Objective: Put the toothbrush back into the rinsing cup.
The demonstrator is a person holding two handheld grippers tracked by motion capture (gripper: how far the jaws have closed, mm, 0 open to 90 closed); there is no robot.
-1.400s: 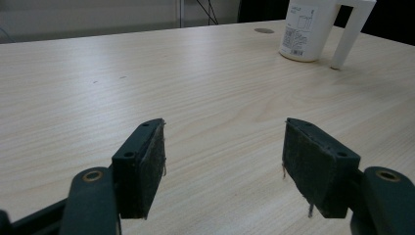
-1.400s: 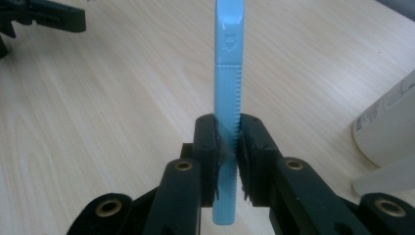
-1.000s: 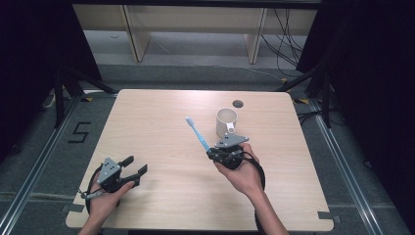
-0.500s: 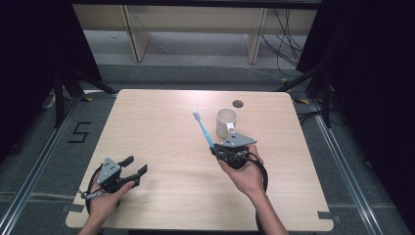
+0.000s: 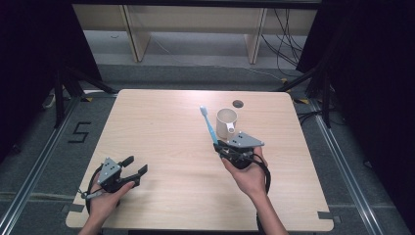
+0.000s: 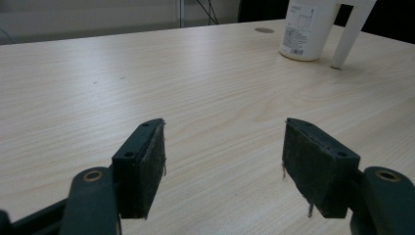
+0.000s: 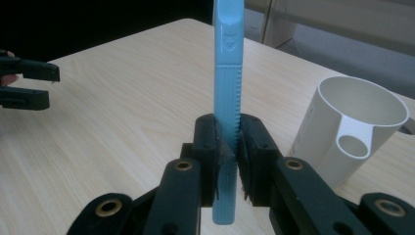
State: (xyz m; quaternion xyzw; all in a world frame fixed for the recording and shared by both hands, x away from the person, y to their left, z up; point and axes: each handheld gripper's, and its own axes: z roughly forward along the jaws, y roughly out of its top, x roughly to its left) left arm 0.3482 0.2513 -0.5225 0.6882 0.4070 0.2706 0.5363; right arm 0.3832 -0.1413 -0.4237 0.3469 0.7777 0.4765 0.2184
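Note:
A blue toothbrush [image 5: 208, 125] stands almost upright with its head up, clamped by its handle in my right gripper [image 5: 221, 145], which is shut on it. In the right gripper view the toothbrush handle [image 7: 227, 98] rises between the two black pads [image 7: 209, 142]. A white cup [image 5: 227, 121] with a side handle stands on the table just right of the brush; the cup [image 7: 350, 125] is beside the jaws, apart from them. My left gripper [image 5: 135, 166] rests at the table's front left, open, with nothing between its pads [image 6: 142, 166]. The cup [image 6: 307, 27] shows far off there.
The light wooden table [image 5: 161, 127] has a round hole [image 5: 238, 103] near its far edge behind the cup. Dark floor and metal rails surround it; shelving stands beyond the far side. The left gripper [image 7: 24, 83] shows at the left edge of the right gripper view.
My right gripper has carried the toothbrush a little rightward, toward the cup, tipping it more upright. The left gripper has stayed where it was.

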